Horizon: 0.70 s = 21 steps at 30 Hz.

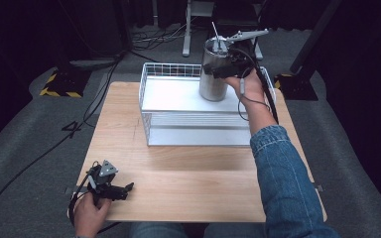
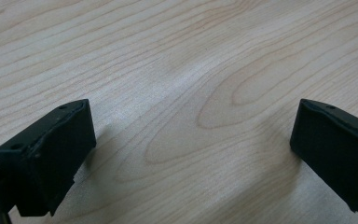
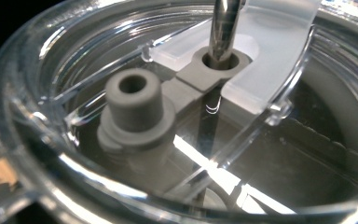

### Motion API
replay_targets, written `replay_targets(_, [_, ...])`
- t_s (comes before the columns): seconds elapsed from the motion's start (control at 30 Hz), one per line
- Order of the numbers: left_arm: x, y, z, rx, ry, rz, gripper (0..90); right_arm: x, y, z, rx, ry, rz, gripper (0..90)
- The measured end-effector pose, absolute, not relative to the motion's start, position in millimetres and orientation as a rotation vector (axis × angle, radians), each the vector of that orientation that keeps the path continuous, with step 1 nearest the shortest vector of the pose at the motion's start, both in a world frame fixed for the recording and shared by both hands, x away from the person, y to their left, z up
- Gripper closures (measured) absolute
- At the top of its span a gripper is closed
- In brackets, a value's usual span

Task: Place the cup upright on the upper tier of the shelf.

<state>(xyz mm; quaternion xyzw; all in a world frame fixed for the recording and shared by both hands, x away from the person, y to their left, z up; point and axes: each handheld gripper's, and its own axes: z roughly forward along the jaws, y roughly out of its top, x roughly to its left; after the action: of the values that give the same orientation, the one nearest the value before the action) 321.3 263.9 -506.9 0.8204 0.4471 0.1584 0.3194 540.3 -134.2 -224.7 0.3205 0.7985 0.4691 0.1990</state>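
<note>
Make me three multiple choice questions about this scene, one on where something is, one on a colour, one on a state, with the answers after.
1. Where does the steel tumbler stand?
A. In the white wire basket
B. On the bare wooden table
C. On the floor

2. What colour is the sleeve on the person's right arm?
A. Red
B. Blue denim
C. White

3. How do the jaws of the left tool stand?
A. Shut on a straw
B. Shut on nothing
C. Open over bare wood

Answers: 1 A, the tumbler sits inside the basket's far right corner. 2 B, the high view shows blue denim. 3 C, the left gripper view shows the jaws wide apart with only wood grain between.
</note>
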Motion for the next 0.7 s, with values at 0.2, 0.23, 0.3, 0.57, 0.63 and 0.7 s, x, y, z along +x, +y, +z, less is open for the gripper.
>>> replay_targets(0.2, [321.2,263.9,-506.9,2.157,1.177,0.416,0.5,542.5,-139.0,-233.5,0.917,2.228,1.315,3.7])
replay_targets(0.23, [321.2,263.9,-506.9,2.157,1.177,0.416,0.4,542.5,-139.0,-233.5,0.917,2.228,1.315,3.7])
replay_targets(0.3, [321.2,263.9,-506.9,2.158,1.176,0.416,0.5,542.4,-140.7,-234.8,0.917,2.223,1.329,3.7])
replay_targets(0.57, [321.3,263.9,-507.0,2.157,1.175,0.417,0.5,542.5,-140.7,-234.9,0.913,2.226,1.327,3.5])
replay_targets(0.63, [321.2,263.9,-506.9,2.157,1.177,0.416,0.5,542.6,-140.7,-235.0,0.914,2.225,1.328,3.4])
replay_targets(0.7, [321.2,263.9,-506.9,2.157,1.177,0.417,0.5,542.6,-140.7,-235.1,0.914,2.226,1.329,3.4])
